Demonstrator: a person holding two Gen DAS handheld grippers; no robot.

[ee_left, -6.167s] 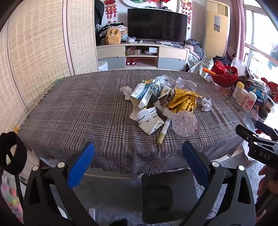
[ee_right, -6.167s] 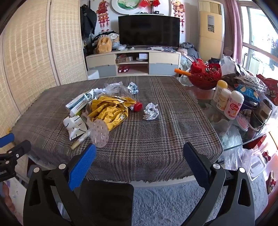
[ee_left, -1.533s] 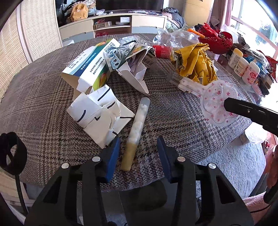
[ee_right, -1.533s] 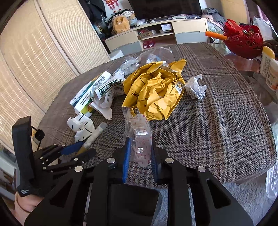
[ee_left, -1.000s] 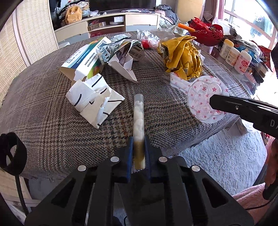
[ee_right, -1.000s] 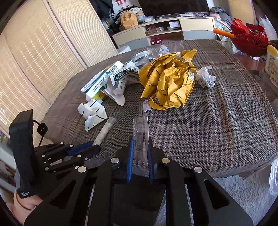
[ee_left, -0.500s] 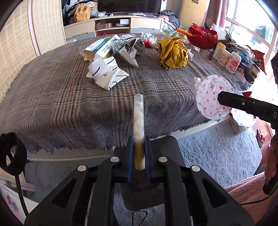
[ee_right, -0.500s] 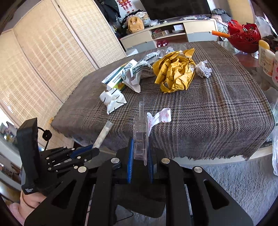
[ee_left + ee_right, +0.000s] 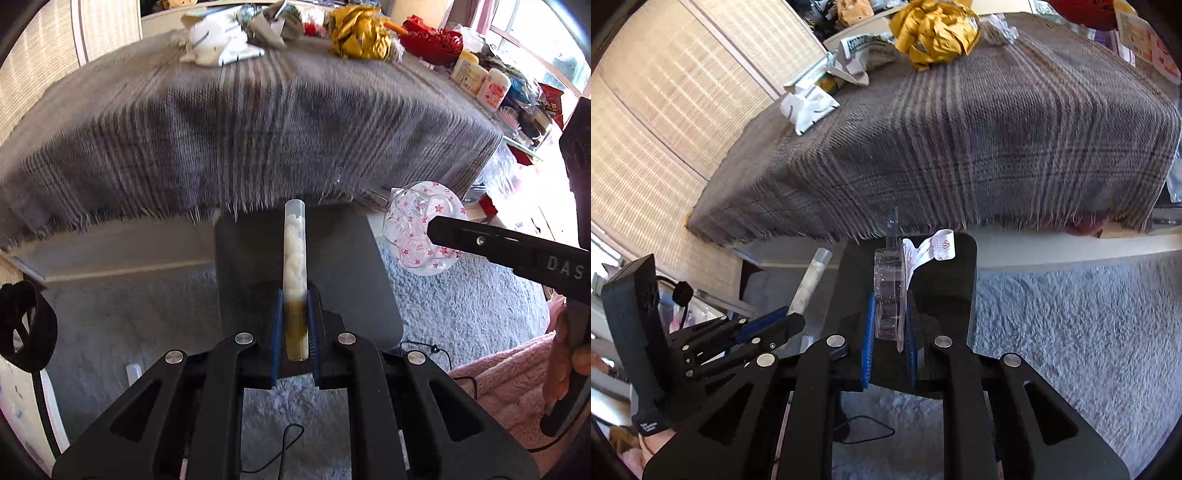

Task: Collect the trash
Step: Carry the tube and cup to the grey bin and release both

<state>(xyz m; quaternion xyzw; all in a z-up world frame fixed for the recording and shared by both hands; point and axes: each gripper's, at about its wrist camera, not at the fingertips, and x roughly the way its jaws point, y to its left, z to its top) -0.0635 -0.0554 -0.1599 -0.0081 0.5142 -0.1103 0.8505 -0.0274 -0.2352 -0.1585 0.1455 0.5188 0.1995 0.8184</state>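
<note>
Grey carpet (image 9: 461,295) lies below both claws: left gripper (image 9: 295,332) clamps a clear cotton-filled plastic tube (image 9: 294,251), right gripper (image 9: 889,325) pinches a clear star-printed plastic blister pack (image 9: 889,288), both clear of the table for disposal.

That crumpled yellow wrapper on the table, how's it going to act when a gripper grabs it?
The yellow wrapper looks like thin crinkled foil or paper in a loose ball, so it is probably very light and will likely squash between the pads rather than resist. Its glossy creases suggest it may be somewhat slippery. Loose flaps at its edge could unfold or trail when lifted.
</note>
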